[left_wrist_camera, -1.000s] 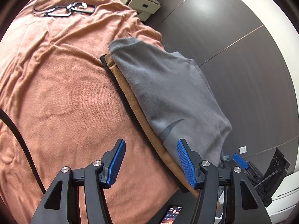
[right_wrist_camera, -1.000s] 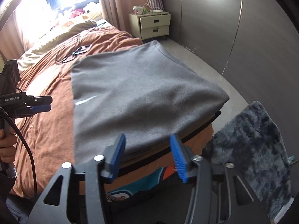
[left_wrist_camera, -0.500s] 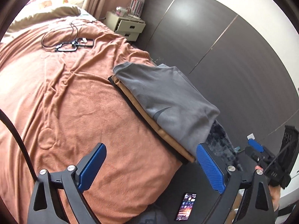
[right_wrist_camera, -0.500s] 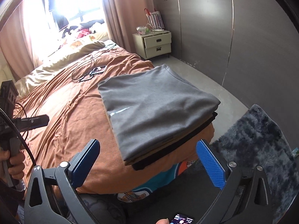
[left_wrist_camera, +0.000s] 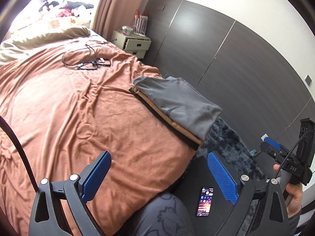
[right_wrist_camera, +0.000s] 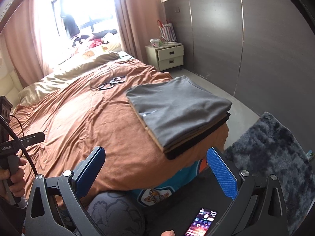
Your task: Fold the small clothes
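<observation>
A folded grey garment (left_wrist_camera: 177,102) (right_wrist_camera: 177,108) tops a neat stack with a tan piece (left_wrist_camera: 173,123) and a black piece (right_wrist_camera: 196,141) under it, at the near right corner of the bed. My left gripper (left_wrist_camera: 159,164) hangs open well back from the stack, over the bed's near edge, with nothing between its blue pads. My right gripper (right_wrist_camera: 155,161) is open too, pulled back from the stack and empty. Each gripper shows at the edge of the other's view, held in a hand.
The bed wears a rust-orange blanket (left_wrist_camera: 78,108) with black cables and glasses (left_wrist_camera: 88,64) near its head. A nightstand (right_wrist_camera: 167,56) stands by a dark wardrobe wall. A dark fluffy rug (right_wrist_camera: 275,147) lies on the floor. A lit phone (left_wrist_camera: 204,200) rests on a dark lap.
Both grippers opened wide and drew back and up from the stack, which now looks smaller and farther away. The stack itself stays put on the bed corner.
</observation>
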Demonstrator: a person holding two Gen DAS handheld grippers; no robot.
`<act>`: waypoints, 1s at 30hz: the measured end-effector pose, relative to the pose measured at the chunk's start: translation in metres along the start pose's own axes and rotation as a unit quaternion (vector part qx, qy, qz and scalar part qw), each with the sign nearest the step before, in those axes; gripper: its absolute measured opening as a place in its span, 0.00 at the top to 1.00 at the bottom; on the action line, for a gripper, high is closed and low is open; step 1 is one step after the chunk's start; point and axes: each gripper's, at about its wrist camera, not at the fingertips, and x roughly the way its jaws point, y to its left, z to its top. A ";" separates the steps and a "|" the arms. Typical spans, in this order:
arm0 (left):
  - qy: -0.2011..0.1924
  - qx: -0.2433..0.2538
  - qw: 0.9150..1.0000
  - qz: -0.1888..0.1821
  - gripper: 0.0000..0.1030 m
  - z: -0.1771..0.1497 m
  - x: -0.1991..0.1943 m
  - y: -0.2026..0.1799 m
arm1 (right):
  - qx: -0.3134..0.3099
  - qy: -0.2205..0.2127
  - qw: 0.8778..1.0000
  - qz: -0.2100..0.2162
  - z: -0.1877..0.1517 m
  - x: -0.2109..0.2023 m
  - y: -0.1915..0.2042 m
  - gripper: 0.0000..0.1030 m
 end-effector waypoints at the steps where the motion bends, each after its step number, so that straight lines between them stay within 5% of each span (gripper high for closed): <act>1: -0.007 0.005 1.000 0.003 0.04 -0.004 -0.009 0.000 | -0.002 -0.002 1.000 0.001 -0.004 -0.007 0.004 0.00; 16: -0.088 0.044 0.994 0.047 0.02 -0.073 -0.117 0.007 | -0.015 -0.041 0.999 0.015 -0.063 -0.087 0.053 0.00; 30: -0.152 0.057 0.981 0.105 0.01 -0.139 -0.187 0.024 | -0.032 -0.085 0.995 0.033 -0.120 -0.113 0.074 0.00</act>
